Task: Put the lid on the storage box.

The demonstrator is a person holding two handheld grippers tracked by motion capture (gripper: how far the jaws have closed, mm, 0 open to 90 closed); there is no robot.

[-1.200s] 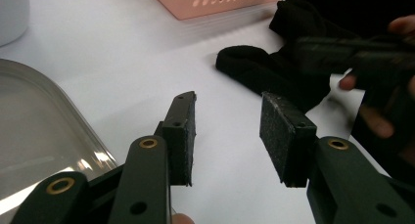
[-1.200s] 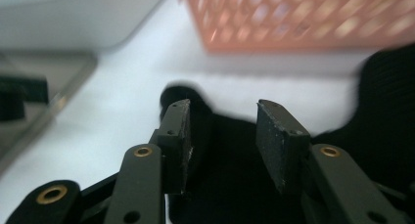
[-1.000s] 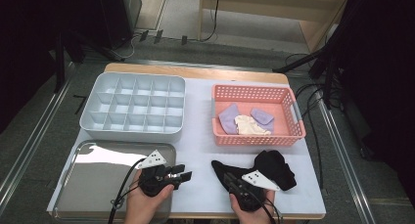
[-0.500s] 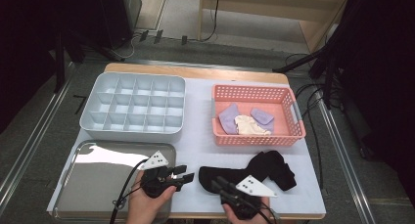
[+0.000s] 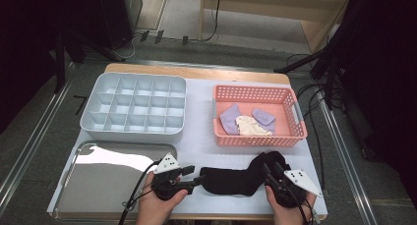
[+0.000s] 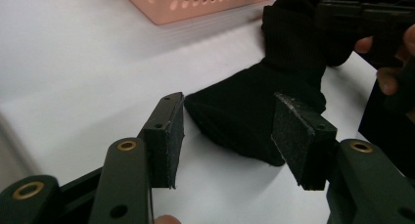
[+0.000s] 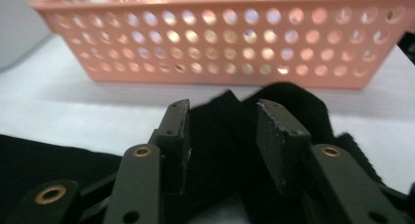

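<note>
A black sock [image 5: 236,180] lies stretched out flat across the white table's near edge. My left gripper [image 5: 199,178] points right at its left end. In the left gripper view that end of the sock [image 6: 244,111] lies between the parted pads, with a gap at the left pad. Those jaws have just been opening. My right gripper [image 5: 273,170] rests over the sock's bent right end. In the right gripper view the sock [image 7: 220,131] lies flat between its pads [image 7: 276,136], which do not pinch it. Its jaws have just been opening too.
A pink perforated basket [image 5: 255,139] stands just beyond the sock, holding two purple socks [image 5: 229,119] and a cream one [image 5: 251,126]. A grey compartment tray [image 5: 133,131] sits at the back left. A shiny metal tray [image 5: 98,185] lies at the front left.
The right gripper has moved to the right and opened, letting go of the sock. The sock went from a bunched heap to a long flat strip. The left gripper has edged right.
</note>
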